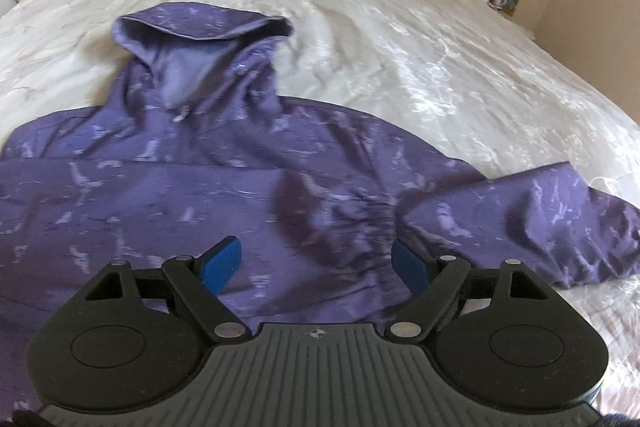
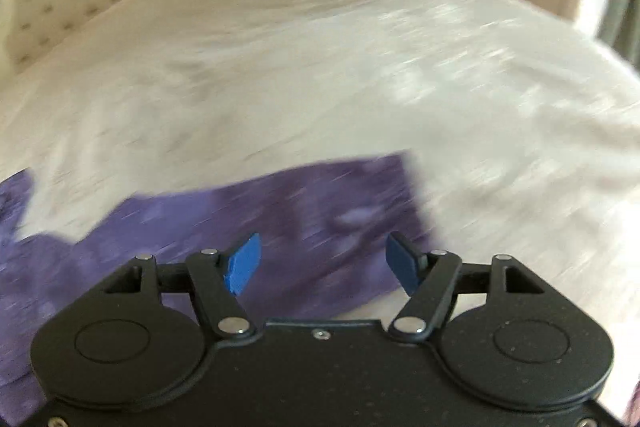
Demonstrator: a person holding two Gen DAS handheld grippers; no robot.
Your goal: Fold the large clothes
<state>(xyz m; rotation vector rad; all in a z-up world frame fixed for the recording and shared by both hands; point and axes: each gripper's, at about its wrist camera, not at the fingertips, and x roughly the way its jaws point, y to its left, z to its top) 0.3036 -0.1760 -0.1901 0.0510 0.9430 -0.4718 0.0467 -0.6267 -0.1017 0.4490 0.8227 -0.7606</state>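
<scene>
A purple patterned hoodie (image 1: 192, 179) lies spread flat on a white bed (image 1: 400, 47), hood (image 1: 200, 39) toward the headboard at 12 o'clock and its body running straight back toward the camera.

In the left wrist view, the left gripper (image 1: 316, 263) hovers over the lower body of the garment, its blue fingers (image 1: 222, 263) spread wide with nothing between them but the cloth lying flat beneath. One sleeve (image 1: 520, 219) stretches out to about 3 o'clock from this gripper, its long axis running roughly crosswise to the body, the cuff end resting on the bedcover.

In the right wrist view, which is smeared by motion blur, the right gripper (image 2: 324, 263) hangs above that same sleeve (image 2: 280, 211), fingers (image 2: 244, 263) parted and empty; the sleeve's squared end sits just ahead at about 1 o'clock.

The next fold probably turns on this sleeve: it sticks out sideways and needs bringing in across the body. The right gripper is clearly the nearer one, nearly over the cuff, while the left is better placed over the torso.
</scene>
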